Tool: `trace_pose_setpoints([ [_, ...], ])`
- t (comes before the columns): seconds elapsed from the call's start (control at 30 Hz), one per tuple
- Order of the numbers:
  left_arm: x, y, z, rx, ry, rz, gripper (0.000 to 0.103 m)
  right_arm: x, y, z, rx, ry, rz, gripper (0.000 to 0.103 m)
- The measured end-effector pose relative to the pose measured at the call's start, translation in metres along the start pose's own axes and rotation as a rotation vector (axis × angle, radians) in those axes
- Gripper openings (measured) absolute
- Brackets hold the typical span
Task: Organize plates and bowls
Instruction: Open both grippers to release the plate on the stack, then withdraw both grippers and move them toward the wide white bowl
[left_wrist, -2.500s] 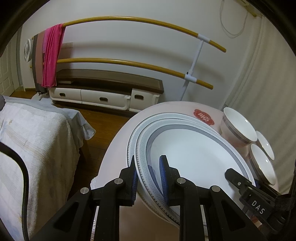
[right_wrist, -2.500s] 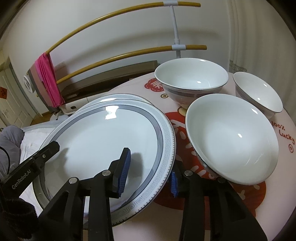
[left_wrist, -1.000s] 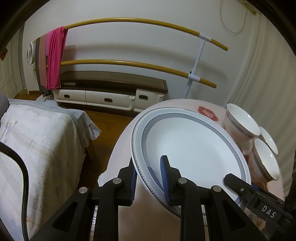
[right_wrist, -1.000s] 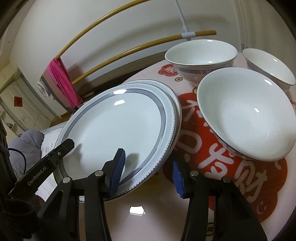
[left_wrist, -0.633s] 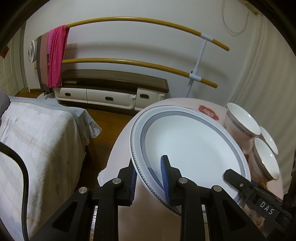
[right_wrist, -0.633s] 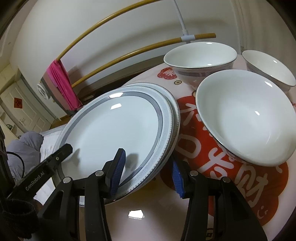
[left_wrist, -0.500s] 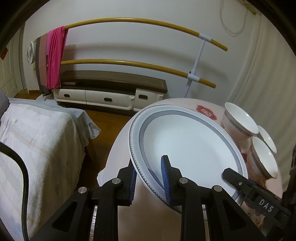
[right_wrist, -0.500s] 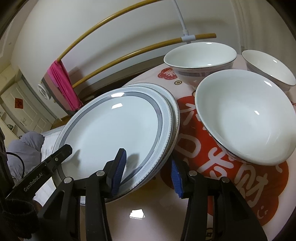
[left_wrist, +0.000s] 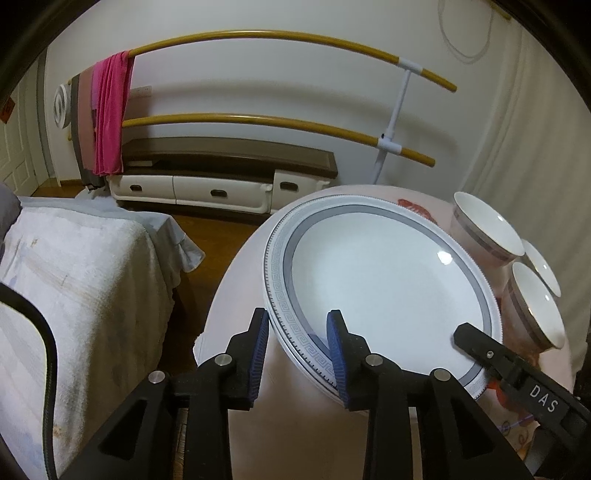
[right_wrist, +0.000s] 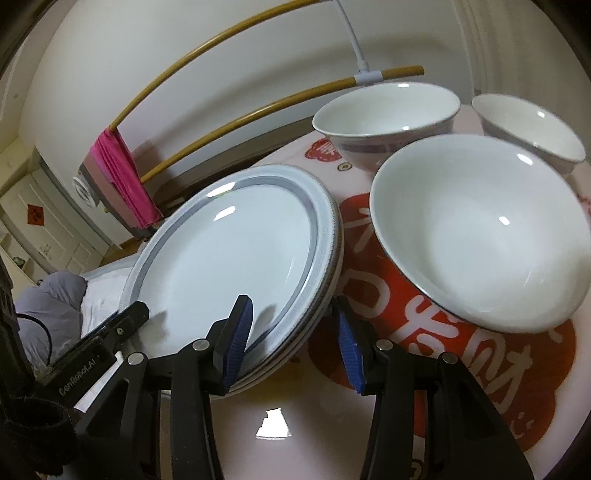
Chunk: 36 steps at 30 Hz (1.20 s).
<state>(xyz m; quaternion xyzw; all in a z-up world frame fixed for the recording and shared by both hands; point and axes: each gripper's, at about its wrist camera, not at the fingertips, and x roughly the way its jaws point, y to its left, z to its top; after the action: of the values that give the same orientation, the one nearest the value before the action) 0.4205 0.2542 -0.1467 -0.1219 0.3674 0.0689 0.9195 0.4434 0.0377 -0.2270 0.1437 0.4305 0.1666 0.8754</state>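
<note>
A round table (right_wrist: 280, 435) with a red-printed cloth stands near a towel-draped bed (left_wrist: 74, 280) and a yellow-railed rack (left_wrist: 258, 37). Both grippers angle down onto the stacked plates (left_wrist: 388, 280). The left gripper (left_wrist: 297, 350) straddles the stack's near rim, its jaws just opening, pads off it. The right gripper (right_wrist: 291, 325) straddles the opposite rim, jaws apart. Lower plates show only as edges. Three bowls (right_wrist: 480, 229) crowd the right; the stack's left overhangs the table edge.

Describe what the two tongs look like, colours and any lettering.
Both are black plastic with silver pivot screws and ribbed blue pads. The left tongs show the blue pads; the right tongs match. White lettering reads "DAS" on the right one, seen from the left camera, and "GenRobot.AI" on the left one. A black cable loops nearby.
</note>
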Motion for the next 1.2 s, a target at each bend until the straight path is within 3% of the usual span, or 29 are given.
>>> trace_pose_setpoints([
  [0.33,-0.009,-0.011,0.000,0.020,0.003,0.027,0.030,-0.008,0.005,-0.002,-0.023,0.005,0.000,0.046],
  [0.47,-0.026,-0.021,-0.006,0.025,-0.020,0.020,0.054,-0.022,0.009,-0.003,-0.052,-0.009,-0.005,0.049],
  [0.6,-0.052,-0.034,-0.011,0.044,-0.058,0.035,0.062,-0.044,0.010,-0.005,-0.069,-0.026,-0.003,0.064],
  [0.77,-0.092,-0.053,-0.023,0.054,-0.118,0.045,0.080,-0.080,0.008,-0.008,-0.084,-0.054,0.026,0.072],
  [0.87,-0.116,-0.065,-0.031,0.068,-0.156,0.047,0.084,-0.103,0.006,-0.010,-0.092,-0.079,0.044,0.079],
  [1.2,-0.168,-0.115,-0.066,0.106,-0.229,0.019,0.100,-0.179,-0.022,-0.022,-0.092,-0.164,0.063,0.086],
])
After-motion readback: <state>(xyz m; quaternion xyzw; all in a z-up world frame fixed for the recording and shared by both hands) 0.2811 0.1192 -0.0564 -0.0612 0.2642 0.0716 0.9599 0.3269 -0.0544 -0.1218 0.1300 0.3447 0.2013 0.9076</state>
